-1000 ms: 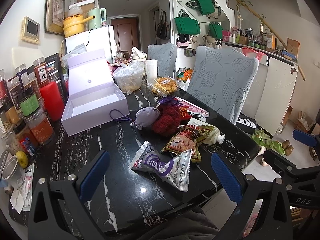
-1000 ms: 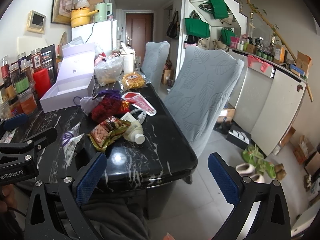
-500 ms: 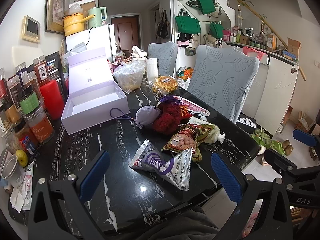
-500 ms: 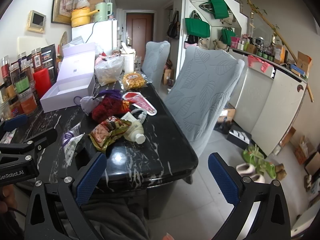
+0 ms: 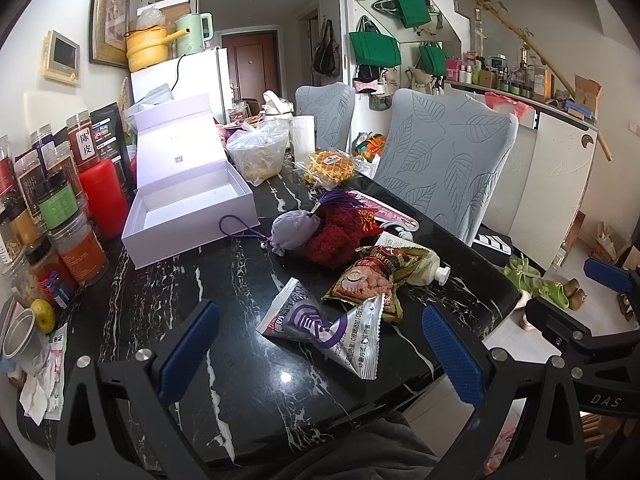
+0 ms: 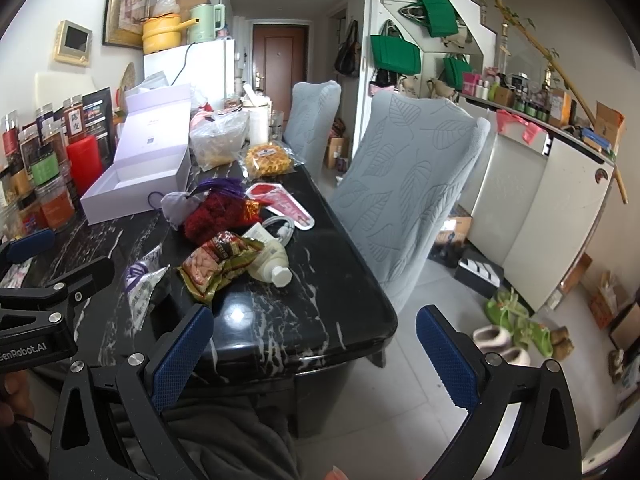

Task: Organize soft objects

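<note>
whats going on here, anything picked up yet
Nothing is picked up yet. A person holds a claw in each hand at the near edge of the black marble table. The left claw is open above the silver snack packet; the right claw is open and empty. The lavender pouch and red fluffy item lie beside the open white box, which is empty.

left gripper [image 5: 320,350] jaws wide, empty | silver snack packet [image 5: 324,326] between them | lilac box [image 5: 188,204] open

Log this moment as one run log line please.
phase: pre-grasp | left gripper: open, empty | right gripper: open, empty | lavender box: open | purple pouch: on table
</note>
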`<act>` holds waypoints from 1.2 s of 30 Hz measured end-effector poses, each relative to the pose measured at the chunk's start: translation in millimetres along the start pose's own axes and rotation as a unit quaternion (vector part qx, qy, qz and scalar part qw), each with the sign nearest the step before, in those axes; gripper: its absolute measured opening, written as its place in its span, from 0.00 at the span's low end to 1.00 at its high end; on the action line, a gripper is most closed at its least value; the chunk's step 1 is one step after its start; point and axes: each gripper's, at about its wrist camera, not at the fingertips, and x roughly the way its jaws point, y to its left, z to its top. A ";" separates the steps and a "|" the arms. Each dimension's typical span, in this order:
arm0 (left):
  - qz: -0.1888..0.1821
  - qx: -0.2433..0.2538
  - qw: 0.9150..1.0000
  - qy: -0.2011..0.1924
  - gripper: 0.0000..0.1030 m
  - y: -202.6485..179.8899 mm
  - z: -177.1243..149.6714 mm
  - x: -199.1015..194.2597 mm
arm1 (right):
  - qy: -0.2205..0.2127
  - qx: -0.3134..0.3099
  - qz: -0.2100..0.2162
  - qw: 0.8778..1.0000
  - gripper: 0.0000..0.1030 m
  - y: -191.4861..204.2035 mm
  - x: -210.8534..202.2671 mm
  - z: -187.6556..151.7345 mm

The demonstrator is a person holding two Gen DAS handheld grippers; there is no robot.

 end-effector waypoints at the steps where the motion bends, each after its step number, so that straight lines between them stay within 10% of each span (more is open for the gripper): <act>1: 0.000 0.000 1.000 0.000 1.00 0.2 0.5 0.1 | 0.000 0.000 0.000 1.000 1.00 0.7 0.2 -0.3; 36: 0.062 -0.112 0.990 0.060 1.00 38.6 -1.7 53.3 | 0.034 0.022 0.034 0.999 1.00 4.0 31.9 -14.2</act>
